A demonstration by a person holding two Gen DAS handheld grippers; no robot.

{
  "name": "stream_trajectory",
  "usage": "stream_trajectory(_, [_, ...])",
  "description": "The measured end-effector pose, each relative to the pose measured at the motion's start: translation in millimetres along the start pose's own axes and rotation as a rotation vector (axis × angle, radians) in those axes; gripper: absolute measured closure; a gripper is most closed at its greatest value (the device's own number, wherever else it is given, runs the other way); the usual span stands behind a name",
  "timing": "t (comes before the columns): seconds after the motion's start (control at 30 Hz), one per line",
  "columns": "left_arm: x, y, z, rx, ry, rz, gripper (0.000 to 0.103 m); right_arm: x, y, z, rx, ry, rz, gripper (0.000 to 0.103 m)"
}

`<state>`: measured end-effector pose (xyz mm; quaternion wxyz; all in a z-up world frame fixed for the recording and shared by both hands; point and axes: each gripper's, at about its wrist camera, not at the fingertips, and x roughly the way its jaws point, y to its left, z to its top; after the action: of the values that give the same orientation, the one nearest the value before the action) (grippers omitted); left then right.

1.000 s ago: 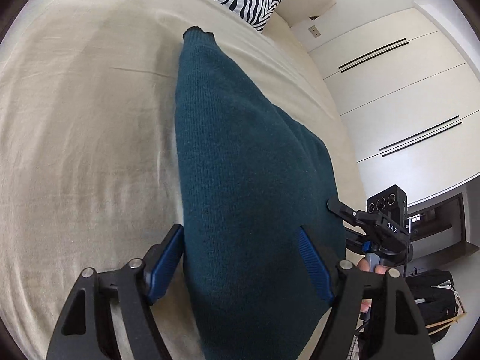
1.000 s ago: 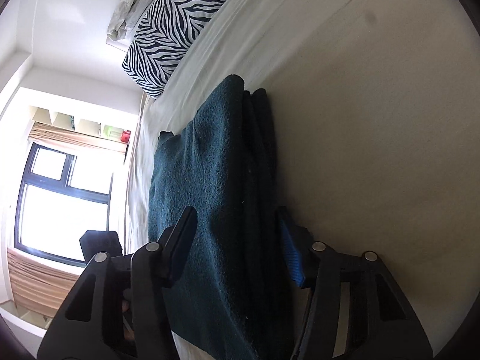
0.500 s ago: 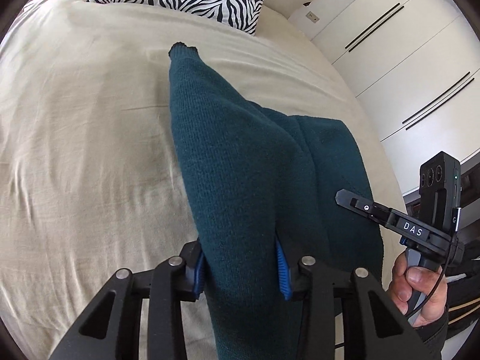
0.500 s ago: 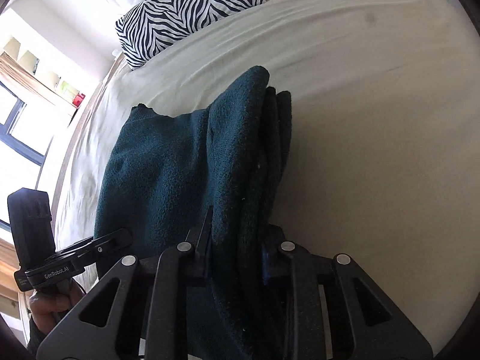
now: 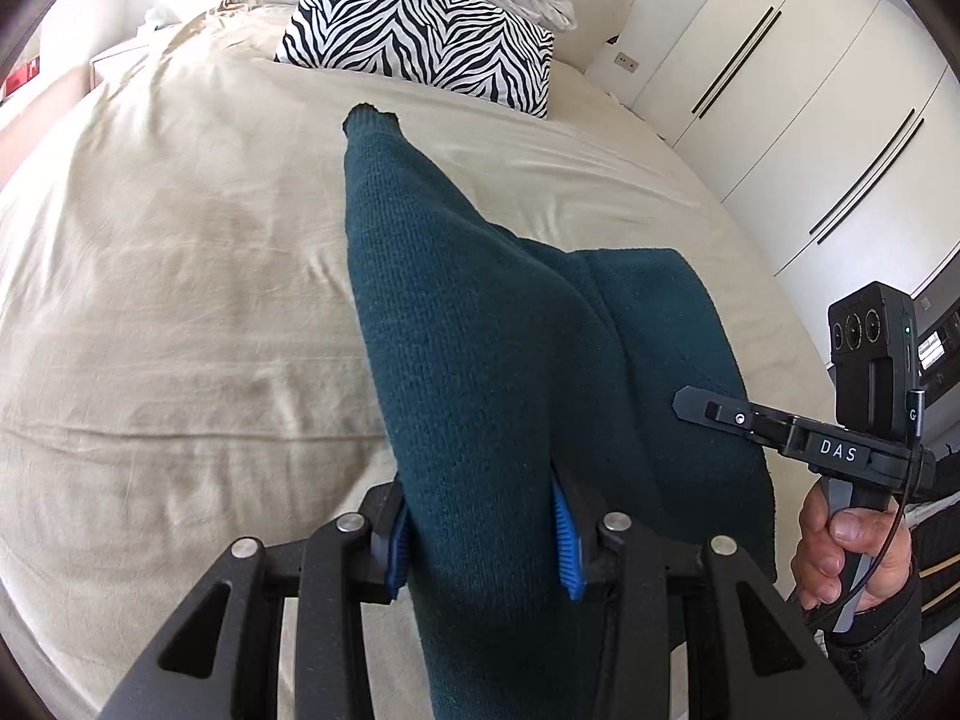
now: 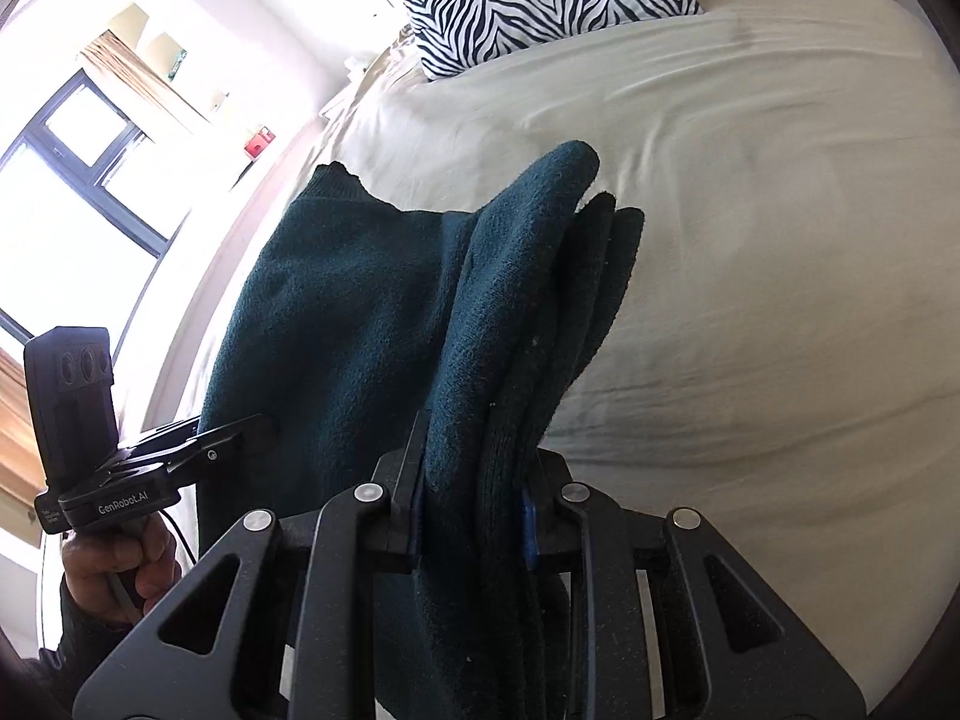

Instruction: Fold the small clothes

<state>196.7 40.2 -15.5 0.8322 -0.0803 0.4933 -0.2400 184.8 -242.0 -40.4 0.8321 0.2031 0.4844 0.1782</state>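
- A wide bed covered in a lightly creased cream cotton sheet [image 5: 180,312] fills both wrist views and serves as the work surface; everything below is placed against it.
- A rectangular zebra-striped black-and-white pillow [image 5: 420,24] lies at the head of the bed, well apart from the work.
- A dark teal knitted sweater [image 5: 480,372] stretches across the middle of the bed, its far end with the ribbed hem lying on the sheet and pointing toward the pillow, its near end raised off the sheet by both tools. From the right wrist view the sweater [image 6: 336,312] shows several layers stacked along one edge, suggesting a partly finished fold.
- The knit looks soft, thick and limp: it sags between the grips and likely weighs little, yet bunches easily. It does not look slippery or fragile. Holding it at the two near corners, through all layers at once, seems the surest way to keep the fold aligned.
- The left gripper [image 5: 483,540], black with blue ribbed pads, is pinched tight on the near-left edge of the sweater.
- The right gripper [image 6: 471,504] is clamped on the layered near-right edge, cloth filling the gap between its fingers.
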Motion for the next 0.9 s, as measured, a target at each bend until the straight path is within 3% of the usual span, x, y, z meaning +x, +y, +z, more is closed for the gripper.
stream_trajectory(0.2, [13.3,48.1,-37.4,-0.071,0.031,0.002,0.061,41.7,12.1,-26.7,0.032,0.059,0.039,0.081])
stream_trajectory(0.3, [27.8,65.1,-49.6,-0.114,0.047,-0.006,0.057,61.4,-8.2,-35.2,0.097,0.085,0.046,0.081])
stream_trajectory(0.37, [29.3,69.7,-58.0,-0.117,0.035,-0.018,0.054,62.2,-35.1,-50.2,0.171,0.106,0.101,0.079])
stream_trajectory(0.5, [34.6,75.2,-65.4,-0.142,0.02,-0.03,0.043,65.4,-49.3,-61.9,0.191,0.079,0.156,0.074])
stream_trajectory(0.6, [30.1,83.3,-73.4,-0.183,0.007,-0.056,0.042,63.6,-53.2,-64.6,0.214,0.057,0.184,0.074])
stream_trajectory(0.73, [14.3,81.7,-84.8,-0.193,-0.031,-0.036,0.042,54.1,-55.3,-60.8,0.229,0.008,0.128,0.063])
stream_trajectory(0.83, [-15.7,73.8,-100.2,-0.159,-0.102,0.035,0.042,26.4,-54.8,-62.4,0.237,-0.083,0.031,0.056])
stream_trajectory(0.87, [-26.8,67.8,-103.1,-0.132,-0.137,0.057,0.04,12.6,-53.1,-63.2,0.225,-0.122,-0.002,0.056])
stream_trajectory(0.9, [-38.8,60.2,-106.6,-0.101,-0.179,0.076,0.032,-1.5,-46.6,-66.2,0.196,-0.163,-0.044,0.056])
